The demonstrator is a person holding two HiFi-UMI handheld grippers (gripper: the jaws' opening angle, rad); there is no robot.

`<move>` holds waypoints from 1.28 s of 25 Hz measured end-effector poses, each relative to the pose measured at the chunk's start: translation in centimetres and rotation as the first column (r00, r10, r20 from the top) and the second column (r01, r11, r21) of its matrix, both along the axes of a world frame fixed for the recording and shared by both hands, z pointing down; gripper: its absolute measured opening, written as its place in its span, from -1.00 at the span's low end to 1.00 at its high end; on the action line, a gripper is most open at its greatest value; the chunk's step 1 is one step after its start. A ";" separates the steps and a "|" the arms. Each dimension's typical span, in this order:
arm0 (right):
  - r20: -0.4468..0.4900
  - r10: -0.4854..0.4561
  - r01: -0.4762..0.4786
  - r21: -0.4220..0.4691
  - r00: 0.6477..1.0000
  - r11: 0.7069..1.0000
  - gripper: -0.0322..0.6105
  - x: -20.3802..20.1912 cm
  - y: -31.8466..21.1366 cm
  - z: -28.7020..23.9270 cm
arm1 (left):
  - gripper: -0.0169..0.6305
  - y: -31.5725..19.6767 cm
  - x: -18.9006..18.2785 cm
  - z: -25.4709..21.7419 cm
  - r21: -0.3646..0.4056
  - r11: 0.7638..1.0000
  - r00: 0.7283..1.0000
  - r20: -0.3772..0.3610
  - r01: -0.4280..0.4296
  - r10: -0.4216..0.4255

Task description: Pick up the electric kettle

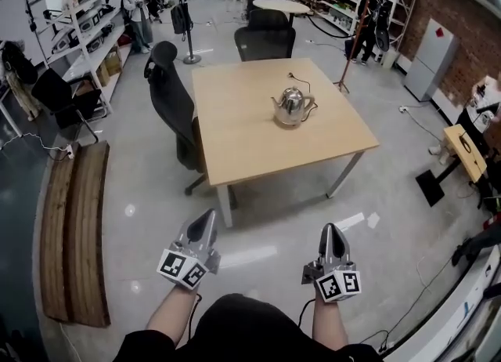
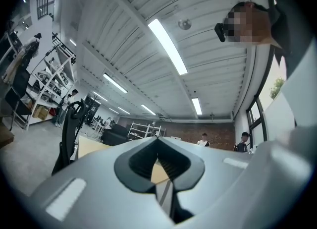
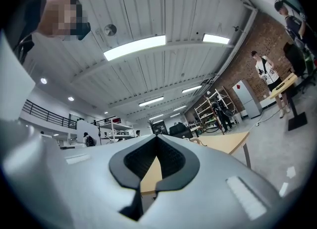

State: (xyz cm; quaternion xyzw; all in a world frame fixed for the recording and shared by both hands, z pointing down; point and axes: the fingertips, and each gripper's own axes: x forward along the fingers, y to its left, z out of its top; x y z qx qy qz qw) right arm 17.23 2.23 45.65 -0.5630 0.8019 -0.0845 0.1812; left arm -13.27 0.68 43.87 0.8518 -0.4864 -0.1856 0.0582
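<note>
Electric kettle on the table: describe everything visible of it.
The electric kettle is a rounded pot of shiny silver metal, with a curved spout toward the head view's left, a lid on top and a handle at its right. It stands upright on the light wooden table, right of centre. A thin dark cord runs from it toward the far edge. Nothing else touches it.

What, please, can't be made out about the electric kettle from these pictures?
- Head view: the kettle on the table is too small to show its switch or base.
- Left gripper view: the left gripper hides the kettle behind its own body.
- Right gripper view: the right gripper likewise blocks it.
</note>
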 end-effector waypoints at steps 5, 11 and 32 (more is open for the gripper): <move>0.034 0.029 -0.029 0.004 0.999 1.000 -0.90 1.3 -2.5 -0.2 | -0.95 -2.4 1.6 0.3 -0.007 1.000 1.000 -0.003 -0.010 0.010; 0.041 0.041 -0.039 -0.046 0.998 0.998 -0.89 1.3 -4.4 1.4 | -0.95 -4.9 2.7 0.4 -0.022 0.999 0.999 0.007 -0.041 0.041; -0.029 0.143 -0.145 -0.051 0.989 0.988 -0.89 -0.5 -18.0 0.5 | -0.95 -22.4 1.2 0.0 -0.013 0.988 0.988 -0.038 -0.153 0.152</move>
